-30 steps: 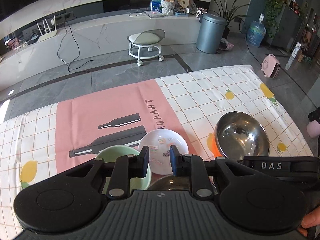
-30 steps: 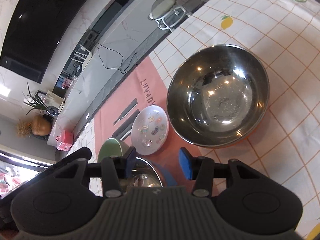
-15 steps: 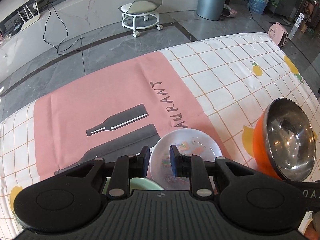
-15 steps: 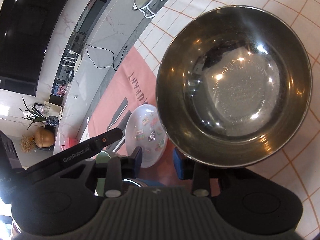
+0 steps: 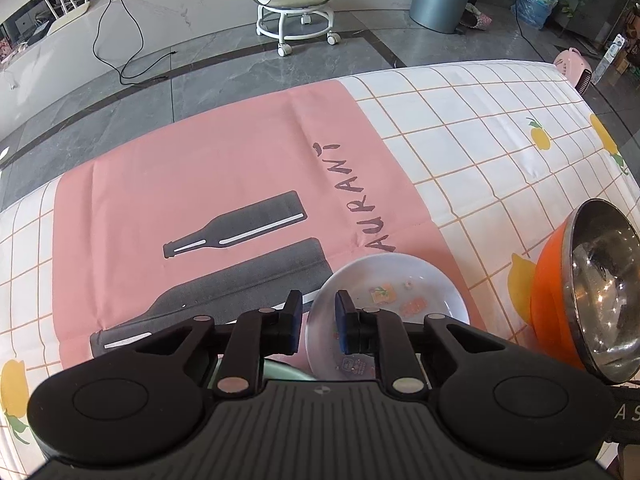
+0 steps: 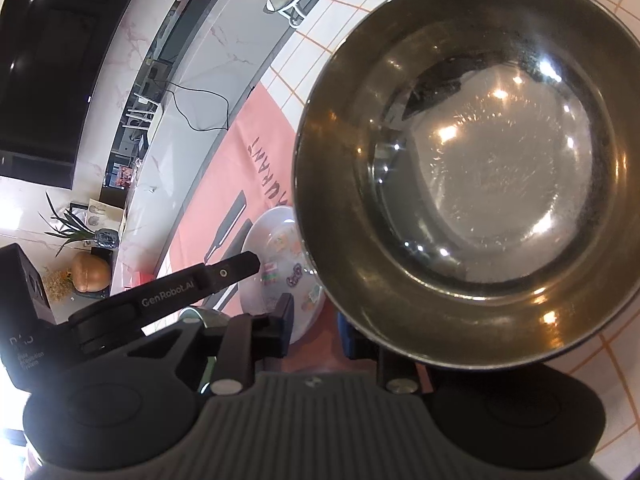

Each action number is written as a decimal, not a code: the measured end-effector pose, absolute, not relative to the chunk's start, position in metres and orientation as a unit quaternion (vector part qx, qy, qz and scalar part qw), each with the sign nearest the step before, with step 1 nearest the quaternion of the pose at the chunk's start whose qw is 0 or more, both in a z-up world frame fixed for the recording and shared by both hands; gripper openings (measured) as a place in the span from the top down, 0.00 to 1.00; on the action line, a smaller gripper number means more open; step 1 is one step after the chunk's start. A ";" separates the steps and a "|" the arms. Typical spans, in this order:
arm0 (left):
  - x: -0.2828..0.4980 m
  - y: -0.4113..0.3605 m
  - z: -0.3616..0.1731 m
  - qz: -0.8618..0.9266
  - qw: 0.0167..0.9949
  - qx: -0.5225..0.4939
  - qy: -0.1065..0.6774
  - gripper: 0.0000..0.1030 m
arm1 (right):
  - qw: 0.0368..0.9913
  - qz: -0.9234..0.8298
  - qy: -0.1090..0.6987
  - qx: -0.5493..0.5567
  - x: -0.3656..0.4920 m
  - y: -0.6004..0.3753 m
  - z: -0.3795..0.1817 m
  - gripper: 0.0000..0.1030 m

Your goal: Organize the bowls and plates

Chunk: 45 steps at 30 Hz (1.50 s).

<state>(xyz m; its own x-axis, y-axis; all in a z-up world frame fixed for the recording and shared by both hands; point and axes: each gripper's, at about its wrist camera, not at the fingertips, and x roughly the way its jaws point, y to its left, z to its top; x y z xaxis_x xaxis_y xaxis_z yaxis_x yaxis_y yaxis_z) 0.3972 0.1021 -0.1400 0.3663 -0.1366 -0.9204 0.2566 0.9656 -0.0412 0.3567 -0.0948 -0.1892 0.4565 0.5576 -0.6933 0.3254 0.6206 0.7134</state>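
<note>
The left gripper (image 5: 316, 322), matte black, hovers low over the cloth-covered surface (image 5: 240, 168), jaws parted around the 9 o'clock rim of a glossy white decorated plate (image 5: 400, 284), not pinching it. A pale green bowl (image 5: 280, 370) peeks beneath the gripper. At 3 o'clock a round steel bowl with an orange outer shell (image 5: 600, 280) is tilted. The right gripper (image 6: 314, 326) is partly open near its rim; whether it grips I cannot tell.

steel bowl (image 6: 480, 168) close above right gripper (image 6: 314, 326) | white plate (image 6: 272, 264) beside
</note>
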 end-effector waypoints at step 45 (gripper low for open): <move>0.239 0.109 -0.028 -0.072 0.898 -0.123 0.416 0.96 | 0.855 0.166 0.366 0.329 0.265 -0.119 -0.089 0.99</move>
<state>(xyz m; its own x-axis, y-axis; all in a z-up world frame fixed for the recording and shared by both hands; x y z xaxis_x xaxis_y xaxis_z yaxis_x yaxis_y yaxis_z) 0.2388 0.1095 -0.0283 0.6430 -0.2310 -0.7301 0.0269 0.9596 -0.2799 0.2647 -0.1192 -0.0895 0.6776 0.5242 -0.5159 -0.0423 0.7280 0.6843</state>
